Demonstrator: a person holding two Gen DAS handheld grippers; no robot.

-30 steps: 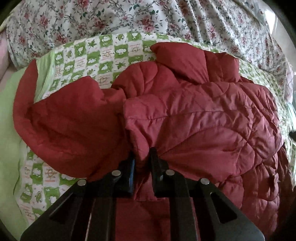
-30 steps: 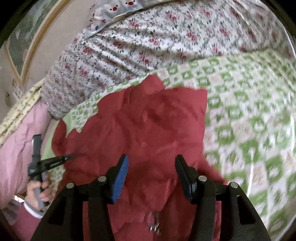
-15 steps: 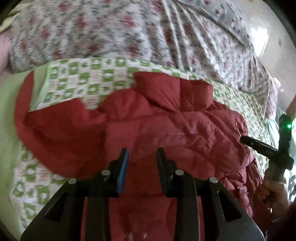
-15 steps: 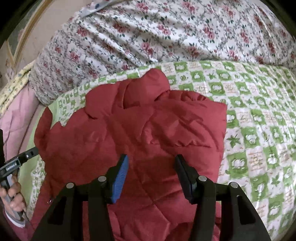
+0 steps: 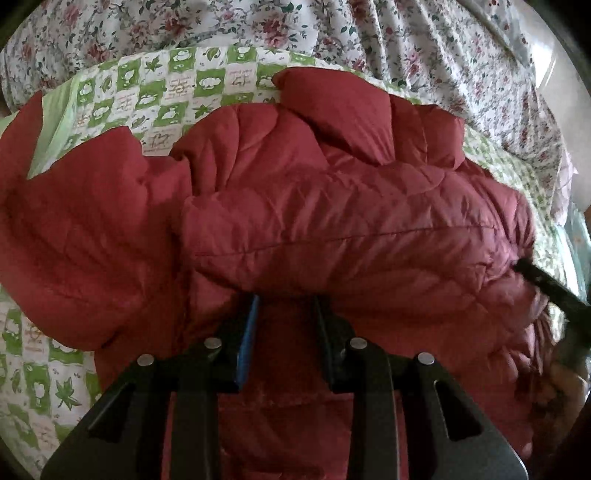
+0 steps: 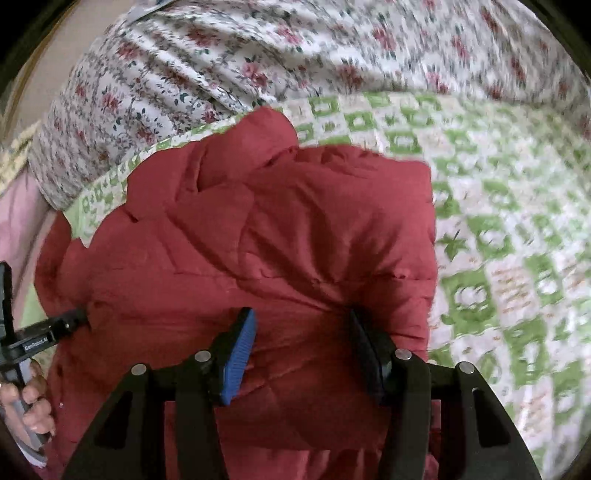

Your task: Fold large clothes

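Observation:
A dark red quilted jacket (image 5: 332, 229) lies on a green-and-white checked bedspread (image 5: 177, 88), with its lower part folded up over the body and a sleeve spread to the left. My left gripper (image 5: 286, 306) is open, its fingers just under the folded edge, holding nothing. The jacket also fills the right wrist view (image 6: 280, 240). My right gripper (image 6: 301, 325) is open wide over the jacket's right half, empty. Its finger shows at the jacket's right edge in the left wrist view (image 5: 546, 284). The left gripper shows at the left of the right wrist view (image 6: 70, 321).
A floral quilt (image 5: 332, 33) is bunched along the back of the bed (image 6: 258, 62). The checked bedspread (image 6: 498, 221) extends to the right of the jacket. Pink bedding (image 6: 18, 221) lies at the far left.
My left gripper let go of the jacket fold, opened, drew back, then came close to the folded edge again. My right gripper stayed open and moved down closer over the jacket.

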